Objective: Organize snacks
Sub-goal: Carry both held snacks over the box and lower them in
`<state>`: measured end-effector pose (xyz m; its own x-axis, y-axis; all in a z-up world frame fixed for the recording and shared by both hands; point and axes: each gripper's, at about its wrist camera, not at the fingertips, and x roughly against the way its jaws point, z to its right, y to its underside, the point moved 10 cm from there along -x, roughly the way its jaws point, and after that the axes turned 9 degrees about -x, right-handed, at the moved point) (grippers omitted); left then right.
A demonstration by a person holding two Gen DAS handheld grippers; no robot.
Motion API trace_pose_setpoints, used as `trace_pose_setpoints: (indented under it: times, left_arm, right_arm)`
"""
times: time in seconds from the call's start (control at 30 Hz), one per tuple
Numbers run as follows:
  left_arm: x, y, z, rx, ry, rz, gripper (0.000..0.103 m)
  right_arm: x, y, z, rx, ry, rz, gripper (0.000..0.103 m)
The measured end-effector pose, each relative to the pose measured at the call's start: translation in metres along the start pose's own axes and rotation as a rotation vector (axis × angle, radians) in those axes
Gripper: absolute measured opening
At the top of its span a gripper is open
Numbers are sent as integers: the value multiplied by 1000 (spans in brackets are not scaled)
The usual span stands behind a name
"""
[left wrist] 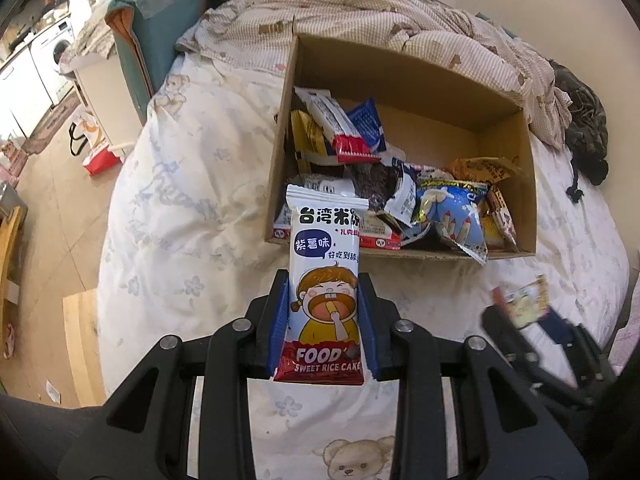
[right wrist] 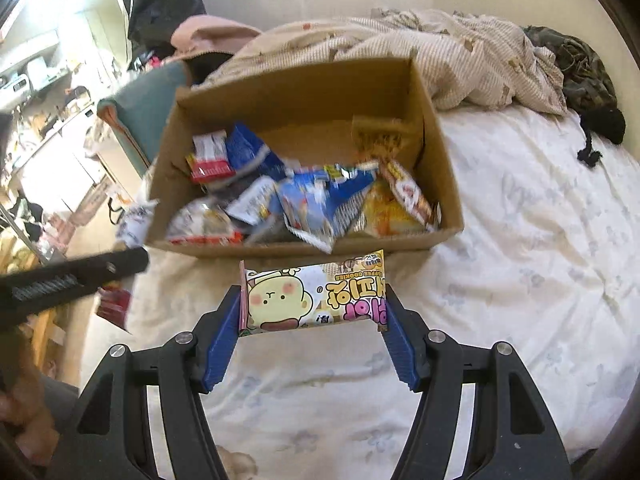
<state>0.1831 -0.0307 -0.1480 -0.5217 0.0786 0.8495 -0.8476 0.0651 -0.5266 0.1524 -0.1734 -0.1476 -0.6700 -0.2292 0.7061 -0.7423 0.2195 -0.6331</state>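
Bed carries an open cardboard box, already part-filled with snack packs. Step in hand looks like loading: both grippers carry one pack short of the near wall. Left gripper: jaws narrow, clamping the rice cake pack upright. Right gripper: jaws wider, gripping the cookie pack crosswise by its ends. Next move probably calls for clearing the near wall, then releasing over the pile.

- Lived-in home, bedroom open to a kitchen corner.
- Bed under bear-print sheet, rumpled quilt at far end.
- Washing machine among white cabinets.
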Motion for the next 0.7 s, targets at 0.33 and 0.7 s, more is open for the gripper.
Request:
trace_pose_setpoints:
  times: [0.33,0.7]
  left_arm:
    - [22,-47,0,-33,8,82,28]
    - [17,-105,20,-73,55,101,28]
  right_arm:
    - [18,-61,-1,-51,-68,40,68]
    - [4,-137,4,-74,-89,108,68]
